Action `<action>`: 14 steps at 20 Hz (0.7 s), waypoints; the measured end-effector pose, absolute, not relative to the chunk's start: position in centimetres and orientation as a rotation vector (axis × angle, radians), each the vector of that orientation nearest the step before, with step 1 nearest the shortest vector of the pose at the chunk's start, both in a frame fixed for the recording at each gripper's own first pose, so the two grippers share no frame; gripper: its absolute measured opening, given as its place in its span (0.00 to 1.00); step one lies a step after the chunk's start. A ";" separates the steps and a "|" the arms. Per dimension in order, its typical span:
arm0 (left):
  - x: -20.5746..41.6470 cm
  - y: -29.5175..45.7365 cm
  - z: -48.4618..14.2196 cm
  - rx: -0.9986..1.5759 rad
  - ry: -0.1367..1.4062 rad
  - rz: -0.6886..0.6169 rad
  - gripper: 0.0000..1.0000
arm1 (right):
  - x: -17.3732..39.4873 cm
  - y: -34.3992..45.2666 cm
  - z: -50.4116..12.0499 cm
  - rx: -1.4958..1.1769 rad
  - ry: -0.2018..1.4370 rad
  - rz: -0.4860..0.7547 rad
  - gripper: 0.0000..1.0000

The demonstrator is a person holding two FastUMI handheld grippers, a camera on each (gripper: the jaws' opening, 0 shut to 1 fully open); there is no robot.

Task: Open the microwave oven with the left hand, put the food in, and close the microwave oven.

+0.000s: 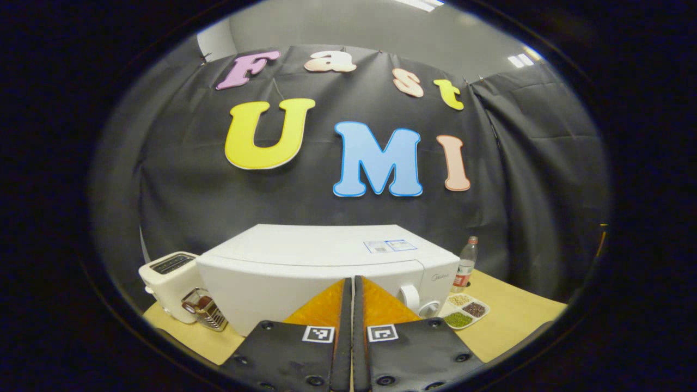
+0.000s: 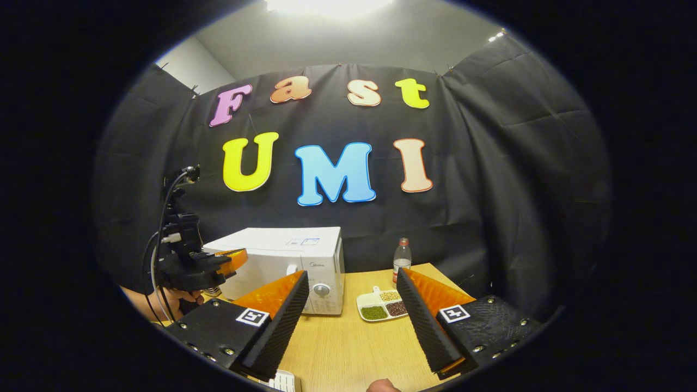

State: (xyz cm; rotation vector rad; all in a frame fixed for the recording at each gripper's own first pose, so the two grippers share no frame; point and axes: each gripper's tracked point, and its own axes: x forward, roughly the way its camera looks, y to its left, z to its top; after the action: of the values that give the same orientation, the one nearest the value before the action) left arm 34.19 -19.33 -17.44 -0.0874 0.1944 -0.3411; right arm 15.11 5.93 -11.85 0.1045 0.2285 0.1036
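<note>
Left gripper view: left tool [image 1: 353, 296] clenched before the closed microwave [image 1: 326, 272]; right tool [image 2: 351, 310] released, food tray [image 2: 383, 304] right of the microwave.

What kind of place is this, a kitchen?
Probably a mock kitchen in a recording booth: a microwave, a toaster and a divided dish of beans sit on a wooden table walled with black cloth.

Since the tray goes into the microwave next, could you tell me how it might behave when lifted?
The tray looks shallow and rigid, so probably light. Its open compartments hold loose beans, which would likely spill if tilted. Its glossy rim may slip between the fingers.
</note>
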 end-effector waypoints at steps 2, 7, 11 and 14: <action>32.0 -18.3 -15.6 -0.086 0.172 -0.318 0.08 | 14.5 6.1 -11.3 0.105 0.218 0.139 0.98; 26.2 -14.6 -11.9 -0.065 0.138 -0.235 0.08 | 12.2 6.0 -9.3 0.099 0.170 0.214 0.98; 21.1 -12.0 -9.6 -0.064 0.125 -0.175 0.08 | 9.9 5.5 -8.3 0.103 0.146 0.257 0.98; 16.8 -9.9 -8.3 -0.052 0.108 -0.134 0.08 | 8.5 5.4 -7.9 0.093 0.129 0.292 0.98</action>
State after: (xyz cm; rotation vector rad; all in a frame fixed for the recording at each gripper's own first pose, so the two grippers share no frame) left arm 16.84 -9.90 -8.34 -0.0518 0.1078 -0.1344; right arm 8.46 5.35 -7.88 0.0928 0.1294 0.2919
